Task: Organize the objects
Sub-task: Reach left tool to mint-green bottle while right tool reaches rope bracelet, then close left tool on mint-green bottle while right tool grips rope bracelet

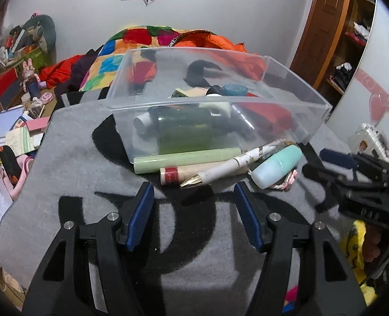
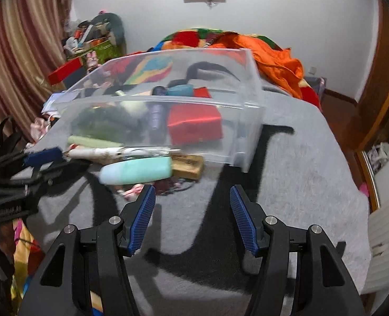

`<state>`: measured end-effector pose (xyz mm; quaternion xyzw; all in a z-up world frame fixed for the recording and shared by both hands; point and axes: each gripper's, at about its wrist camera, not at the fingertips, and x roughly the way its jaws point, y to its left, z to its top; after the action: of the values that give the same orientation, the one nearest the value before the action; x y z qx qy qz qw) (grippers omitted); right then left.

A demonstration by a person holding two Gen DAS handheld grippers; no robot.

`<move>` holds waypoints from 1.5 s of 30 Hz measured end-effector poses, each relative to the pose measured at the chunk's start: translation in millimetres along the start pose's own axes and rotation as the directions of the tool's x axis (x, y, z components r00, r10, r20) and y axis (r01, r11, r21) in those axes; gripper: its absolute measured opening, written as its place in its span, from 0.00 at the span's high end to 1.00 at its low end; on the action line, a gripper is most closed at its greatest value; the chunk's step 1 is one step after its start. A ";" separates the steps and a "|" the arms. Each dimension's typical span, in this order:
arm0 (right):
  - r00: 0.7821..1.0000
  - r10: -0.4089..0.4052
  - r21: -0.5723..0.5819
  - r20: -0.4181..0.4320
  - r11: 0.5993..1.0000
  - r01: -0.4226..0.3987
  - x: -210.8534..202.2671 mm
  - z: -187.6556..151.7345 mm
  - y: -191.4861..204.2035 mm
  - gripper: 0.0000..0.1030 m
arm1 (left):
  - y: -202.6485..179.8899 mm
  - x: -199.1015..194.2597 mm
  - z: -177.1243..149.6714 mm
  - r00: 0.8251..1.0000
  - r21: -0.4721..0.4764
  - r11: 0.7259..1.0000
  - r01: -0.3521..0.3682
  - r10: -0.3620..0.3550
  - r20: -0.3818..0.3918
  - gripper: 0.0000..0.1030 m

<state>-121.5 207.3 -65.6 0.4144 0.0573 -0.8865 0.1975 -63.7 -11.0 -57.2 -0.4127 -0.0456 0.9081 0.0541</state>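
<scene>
A clear plastic bin [image 1: 294,121] stands on a grey and black blanket and holds several items, among them a dark green bottle [image 1: 184,123] and a red box [image 2: 194,123]. In front of it lie a pale green tube [image 1: 186,160], a cream tube with a red band [image 1: 178,175], a white pen with a gold tip [image 1: 220,169] and a mint bottle [image 1: 277,167]. The bottle also shows in the right wrist view [image 2: 136,171], beside a tan box [image 2: 188,164]. My left gripper [image 1: 194,193] is open and empty just short of the pen. My right gripper [image 2: 191,196] is open and empty near the mint bottle.
The blanket [image 2: 299,173] covers the bed. A colourful quilt and orange jacket [image 2: 276,58] lie behind the bin. Cluttered papers and toys [image 1: 13,131] sit off the left edge. A wooden wardrobe [image 1: 334,26] stands at the right. The right gripper's body [image 1: 365,184] shows at right.
</scene>
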 end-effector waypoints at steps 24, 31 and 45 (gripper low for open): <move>0.991 0.133 -0.115 -0.014 0.984 -0.133 8.1 0.9 35.0 0.47 | -9.0 -7.9 -5.7 0.997 0.011 0.997 0.080 -0.080 -0.012 0.39; 0.982 0.186 -0.054 -0.046 0.981 -0.188 13.0 -4.2 23.6 0.71 | -30.6 5.6 -9.3 0.994 0.072 0.992 0.107 -0.104 -0.039 0.39; 0.979 0.204 -0.029 -0.018 0.978 -0.204 4.8 -11.1 16.2 0.81 | -46.4 13.0 -5.9 0.990 0.120 0.982 0.143 -0.140 -0.036 0.75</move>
<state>-110.0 193.9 -75.4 0.4218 0.0295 -0.8574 0.2934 -64.9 36.9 -64.8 -0.4166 -0.0183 0.8974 0.1442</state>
